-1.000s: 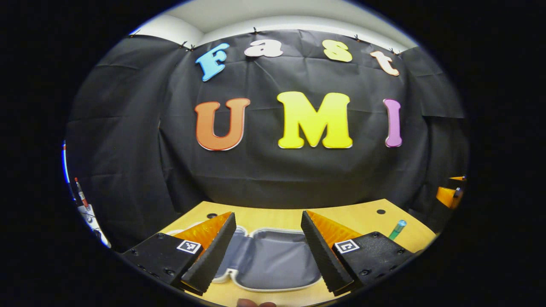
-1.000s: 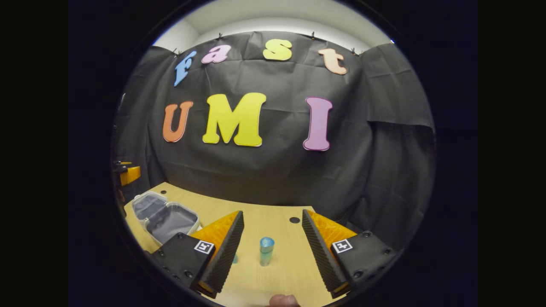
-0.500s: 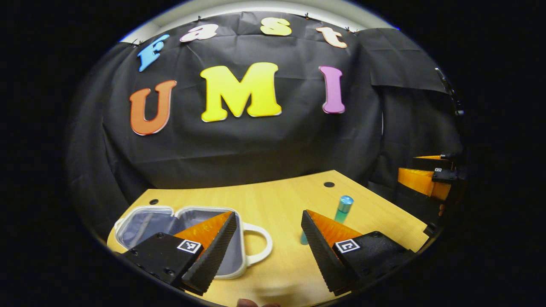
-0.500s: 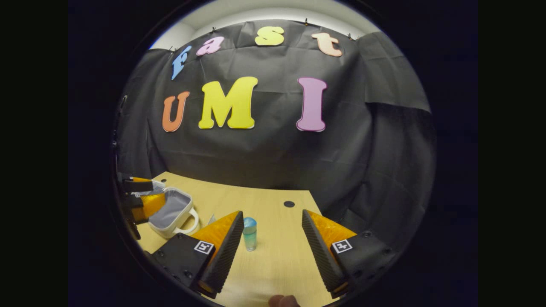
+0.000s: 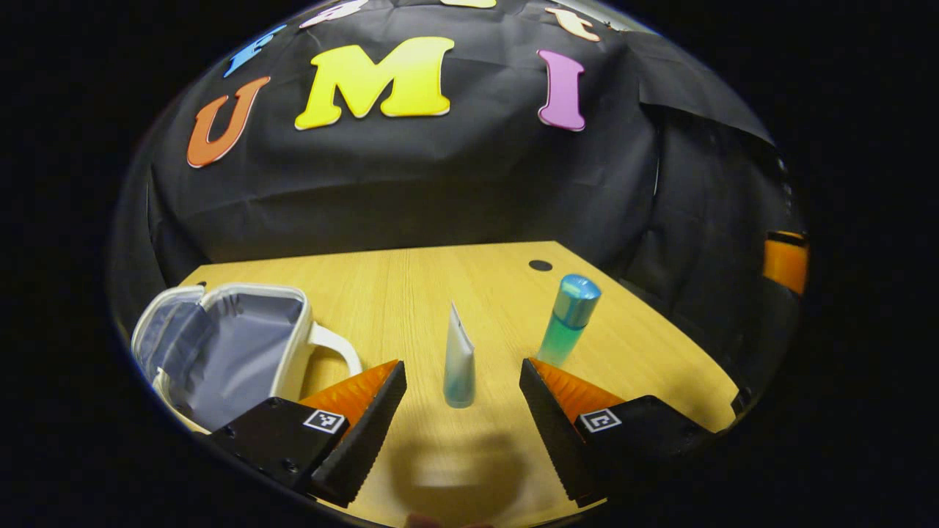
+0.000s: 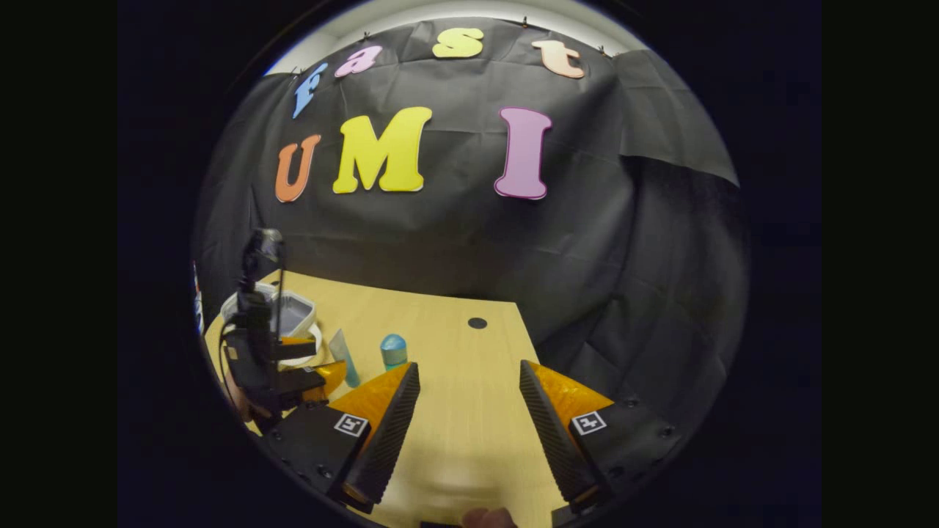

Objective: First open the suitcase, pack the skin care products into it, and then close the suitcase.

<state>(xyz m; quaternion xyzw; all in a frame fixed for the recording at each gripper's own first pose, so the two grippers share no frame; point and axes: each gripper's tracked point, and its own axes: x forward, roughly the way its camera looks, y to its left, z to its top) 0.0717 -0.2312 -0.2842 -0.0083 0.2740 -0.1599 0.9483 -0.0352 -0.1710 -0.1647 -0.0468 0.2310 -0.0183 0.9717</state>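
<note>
Swinging from the open white suitcase (image 5: 220, 345) since earlier, the left gripper (image 5: 461, 407), jaws open, straddles the upright white-and-teal squeeze tube (image 5: 459, 363), which an off-centre closing could topple.

A recording booth: a crinkled black cloth wall (image 6: 455, 242) clipped up under a white ceiling (image 6: 455, 18) backs a bare light wooden table (image 5: 440, 293).

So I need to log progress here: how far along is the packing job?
Done: the suitcase lies open on the table, with nothing packed inside. In hand: the open left gripper is lined up on the standing tube. Left: pack the tube and the teal bottle, then close the suitcase. The right gripper is open over bare table.
</note>
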